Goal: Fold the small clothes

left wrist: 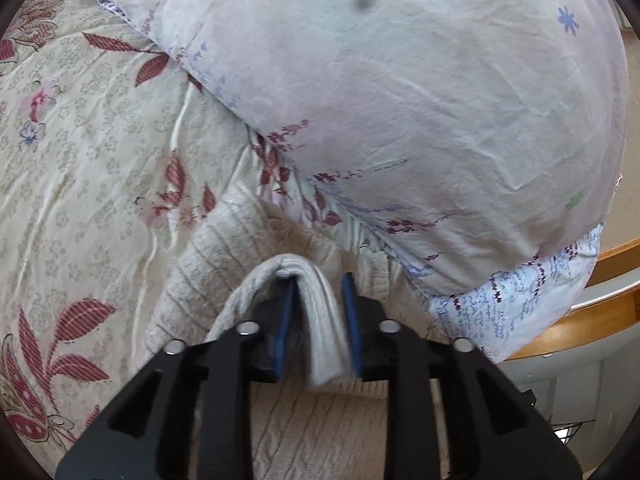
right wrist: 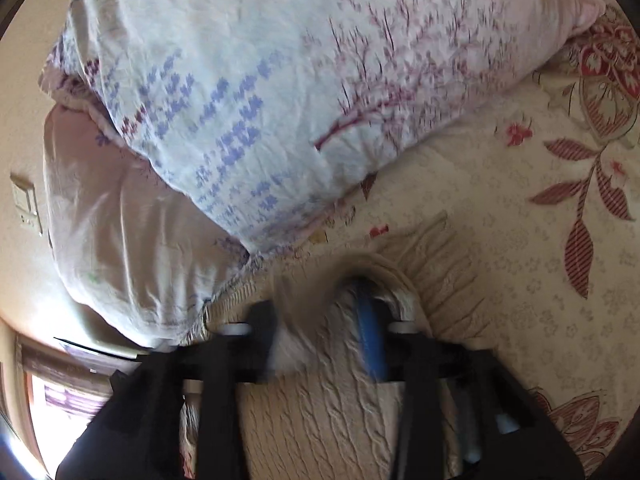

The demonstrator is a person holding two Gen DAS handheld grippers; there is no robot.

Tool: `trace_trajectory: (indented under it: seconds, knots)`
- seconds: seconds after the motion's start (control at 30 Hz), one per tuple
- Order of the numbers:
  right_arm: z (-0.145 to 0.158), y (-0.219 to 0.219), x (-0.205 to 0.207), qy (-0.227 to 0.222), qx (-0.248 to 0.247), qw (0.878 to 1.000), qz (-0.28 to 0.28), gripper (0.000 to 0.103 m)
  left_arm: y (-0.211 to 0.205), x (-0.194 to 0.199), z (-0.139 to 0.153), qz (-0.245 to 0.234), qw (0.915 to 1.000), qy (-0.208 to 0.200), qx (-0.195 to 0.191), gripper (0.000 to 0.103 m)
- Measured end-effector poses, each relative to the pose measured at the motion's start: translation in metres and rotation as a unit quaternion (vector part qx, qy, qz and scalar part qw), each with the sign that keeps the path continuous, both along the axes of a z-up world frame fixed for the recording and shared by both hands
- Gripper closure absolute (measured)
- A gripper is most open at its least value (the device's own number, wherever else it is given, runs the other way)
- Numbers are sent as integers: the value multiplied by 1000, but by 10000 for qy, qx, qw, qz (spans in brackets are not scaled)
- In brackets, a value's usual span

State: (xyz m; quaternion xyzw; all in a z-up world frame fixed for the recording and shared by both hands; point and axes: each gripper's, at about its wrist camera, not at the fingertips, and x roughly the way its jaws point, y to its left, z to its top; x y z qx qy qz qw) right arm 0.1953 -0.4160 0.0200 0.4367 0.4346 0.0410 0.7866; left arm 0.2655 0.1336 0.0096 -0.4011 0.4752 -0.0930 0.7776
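Note:
A cream cable-knit sweater [left wrist: 224, 256] lies on the floral bedspread, up against the pillows. My left gripper [left wrist: 318, 300] is shut on a raised fold of its ribbed edge [left wrist: 316, 320], which drapes over the left blue pad. In the right wrist view the same sweater [right wrist: 320, 408] fills the lower middle. My right gripper [right wrist: 320, 312] holds a bunched ribbed edge [right wrist: 380, 276] that wraps over the right blue pad; this view is blurred by motion.
A large white floral pillow [left wrist: 400, 100] lies just beyond the sweater, with a second pillow [right wrist: 120, 220] under it. The cream bedspread with red leaves [left wrist: 80, 140] spreads to the left. A wooden bed frame edge [left wrist: 580, 320] runs at the right.

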Motion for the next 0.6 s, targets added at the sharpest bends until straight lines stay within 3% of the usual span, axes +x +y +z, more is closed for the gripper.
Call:
trace_trajectory:
  seconds: [0.07,0.17,0.3,0.43,0.6]
  knots:
    - [9,-4,-2,-206,15,9998,-85,42,0,0,9,-52,9998,-170,-22,46]
    - [18,-8,-8,-283,-53,9996,-77,43,-1,-5,25,-142,9986,-409,288,35]
    - [27,-10,-31,-278,-606,9976,161,53,6,-26,42,-376,9918,-666,1026,38]
    - [20,-10,-55,-76,-1004,9940,437,54,13,-50,40,-702,9817,-639,1652,47]
    - [8,-4,-66,135,-1187,9903,709,60,13,-68,25,-889,9767,-474,1893,56]
